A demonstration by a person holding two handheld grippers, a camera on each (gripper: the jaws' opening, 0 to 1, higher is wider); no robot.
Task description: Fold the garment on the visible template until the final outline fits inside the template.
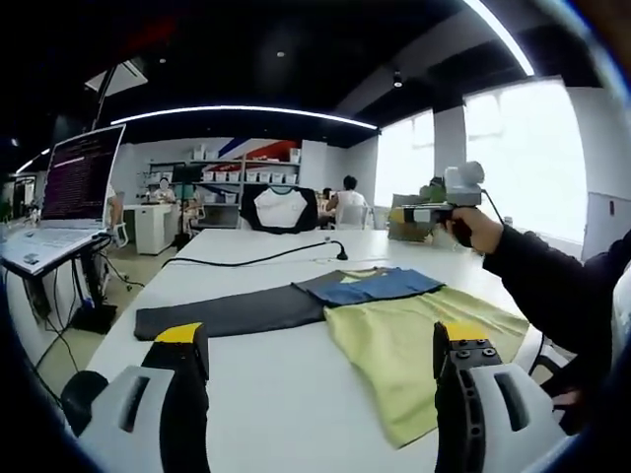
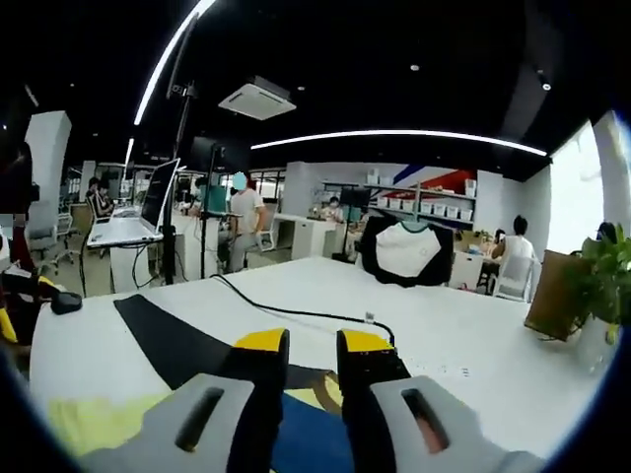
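A yellow-green shirt (image 1: 414,340) with a blue part (image 1: 380,286) lies flat on the white table (image 1: 246,394), right of centre. A dark grey template strip (image 1: 227,310) runs out from under it to the left. My left gripper (image 1: 318,340) hovers at the near edge, open wide, nothing between its jaws. A person's hand holds my right gripper (image 1: 449,202) raised above the table's far right side. In the right gripper view, that right gripper (image 2: 314,345) has its jaws almost together and empty, above the blue cloth (image 2: 306,439), the yellow cloth (image 2: 99,419) and the dark strip (image 2: 168,340).
A black cable (image 1: 266,259) crosses the far half of the table. A laptop (image 1: 79,182) stands on a raised stand off the left side. A cardboard box with plants (image 1: 409,222) sits at the far right corner. A black-and-white shirt (image 1: 281,209) hangs beyond the table.
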